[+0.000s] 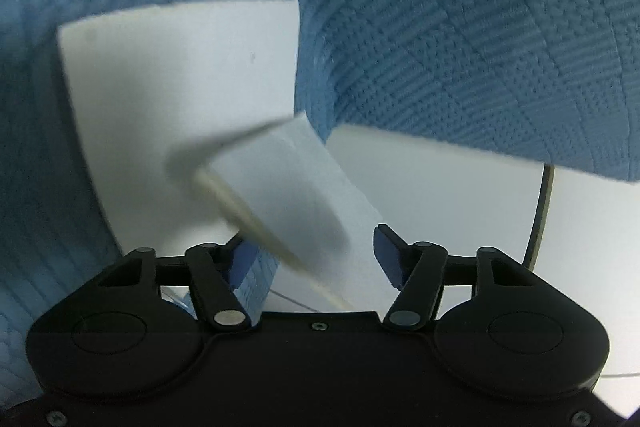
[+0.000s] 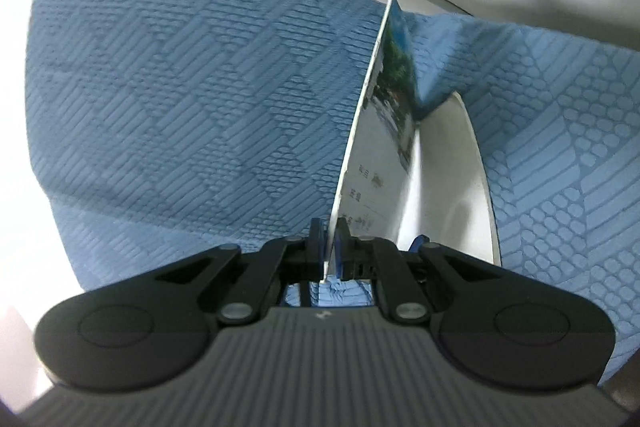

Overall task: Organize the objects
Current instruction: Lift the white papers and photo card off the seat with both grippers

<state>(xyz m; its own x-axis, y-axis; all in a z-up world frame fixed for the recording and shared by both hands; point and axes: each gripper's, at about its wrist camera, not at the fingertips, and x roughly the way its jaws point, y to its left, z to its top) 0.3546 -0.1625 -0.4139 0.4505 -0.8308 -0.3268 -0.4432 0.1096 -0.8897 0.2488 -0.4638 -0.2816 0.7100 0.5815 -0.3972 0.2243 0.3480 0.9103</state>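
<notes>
While my right gripper (image 2: 329,241) pinched the thin printed card (image 2: 384,131) over blue woven cloth (image 2: 180,99), my left gripper (image 1: 316,259) stood spread.

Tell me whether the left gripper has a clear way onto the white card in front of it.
Probably yes: the white card already lies between the left gripper's open jaws, nothing blocking.

a thin printed card (image 2: 384,131) stands on edge against blue patterned cloth (image 2: 180,87).

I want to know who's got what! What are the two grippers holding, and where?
The right gripper pinches a card by its near edge. The left gripper is open, gripping nothing.
</notes>
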